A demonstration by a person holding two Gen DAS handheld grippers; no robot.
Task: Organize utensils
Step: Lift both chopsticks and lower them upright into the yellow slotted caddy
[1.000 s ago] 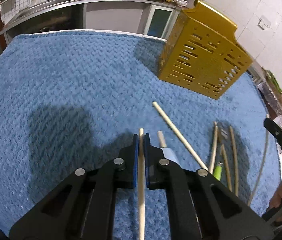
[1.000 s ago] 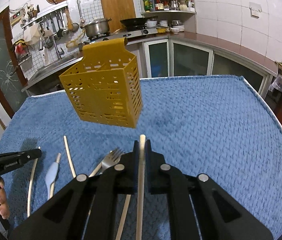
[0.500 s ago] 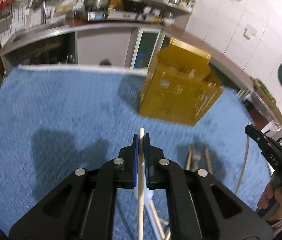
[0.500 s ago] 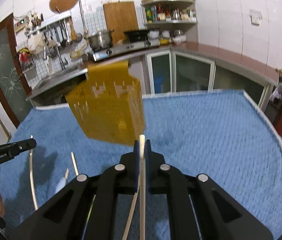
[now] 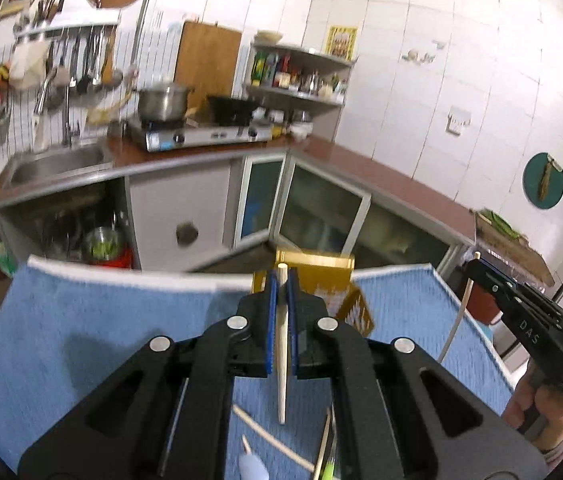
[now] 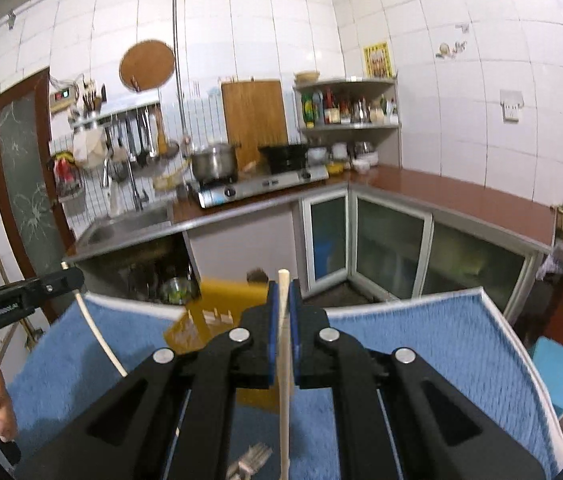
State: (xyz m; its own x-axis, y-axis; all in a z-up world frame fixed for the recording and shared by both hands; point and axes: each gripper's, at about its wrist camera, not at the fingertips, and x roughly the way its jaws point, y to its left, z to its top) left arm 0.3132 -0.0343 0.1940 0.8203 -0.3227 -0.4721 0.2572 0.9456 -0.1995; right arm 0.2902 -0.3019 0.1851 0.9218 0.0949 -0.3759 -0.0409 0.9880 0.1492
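My left gripper is shut on a pale wooden chopstick, lifted and tilted upward above the blue towel. My right gripper is shut on another chopstick, also raised. The yellow slotted utensil holder stands just beyond the left fingertips and shows in the right wrist view. The right gripper appears at the right in the left wrist view; the left one appears at the left in the right wrist view. Loose chopsticks, a white spoon and a fork lie on the towel below.
The towel covers the table up to its far edge. Beyond it are kitchen cabinets, a sink and a stove with a pot. A green-handled utensil lies near the chopsticks.
Both grippers rose and tilted up with their chopsticks, so the view swung from the towel to the kitchen wall. The holder now sits low, right behind the fingertips.
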